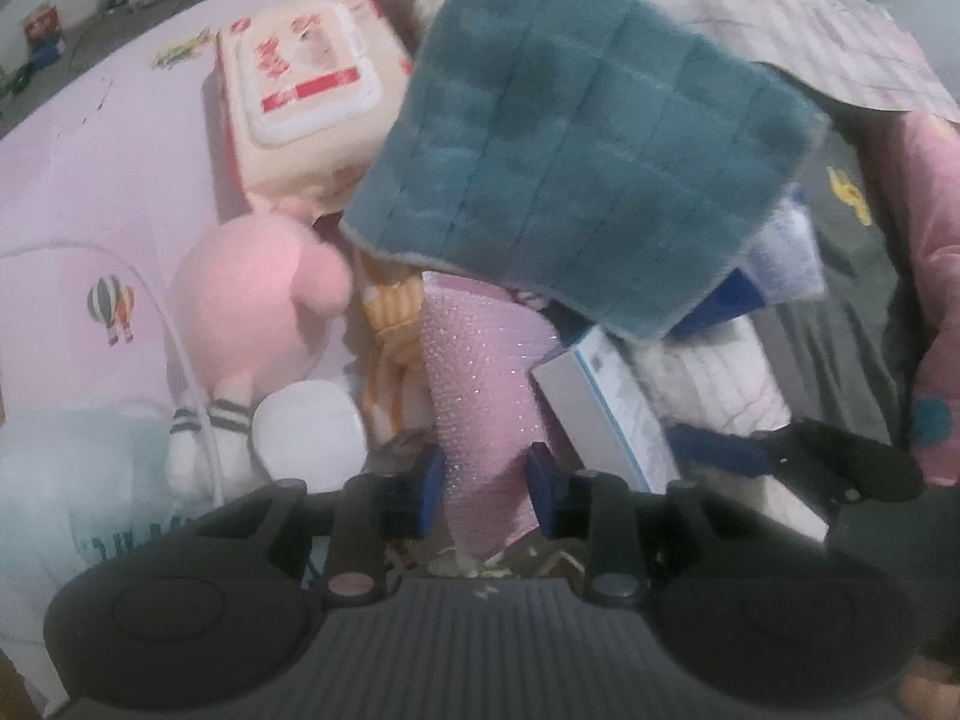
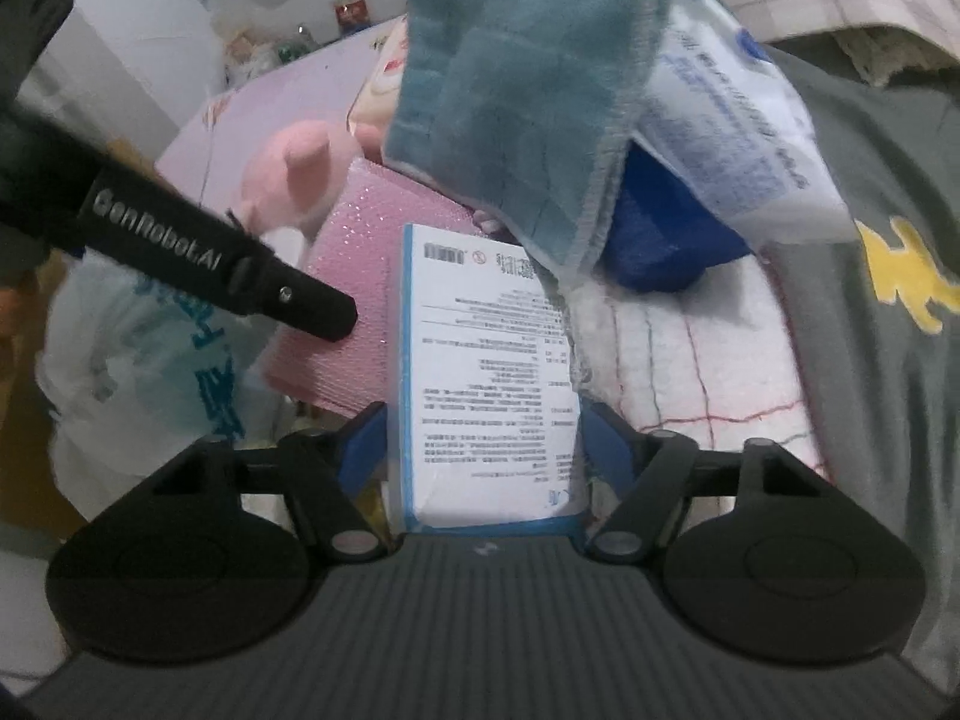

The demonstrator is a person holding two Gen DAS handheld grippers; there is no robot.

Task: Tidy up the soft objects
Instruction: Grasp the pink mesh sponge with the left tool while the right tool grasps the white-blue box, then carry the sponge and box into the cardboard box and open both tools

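— Two claws, both busy. See the left claw (image 1: 486,483)? Its blue fingers are pinched on the lower edge of that pink bubble mailer (image 1: 480,372), right in the middle of the heap on the bed.

— And the other one?

— The right claw (image 2: 483,450) has its jaws either side of a white packet with printed text (image 2: 489,372). They look closed against it, touching both long edges.

— What about the teal cloth (image 1: 576,168)?

— It's draped above the pile, hanging limp. Neither claw has it, as far as I can see. What holds it up is out of view.

— How would these handle, you reckon?

— Light, all of them. The mailer is floppy and a bit slick, so I'd pinch well in from the edge or it'll fold and slide out. The packet looks stiffer; gripping across its narrow width seems right. The pink plush toy (image 1: 252,294), beside the mailer, will squash, so take a limb or an ear. The cloth wants a corner.
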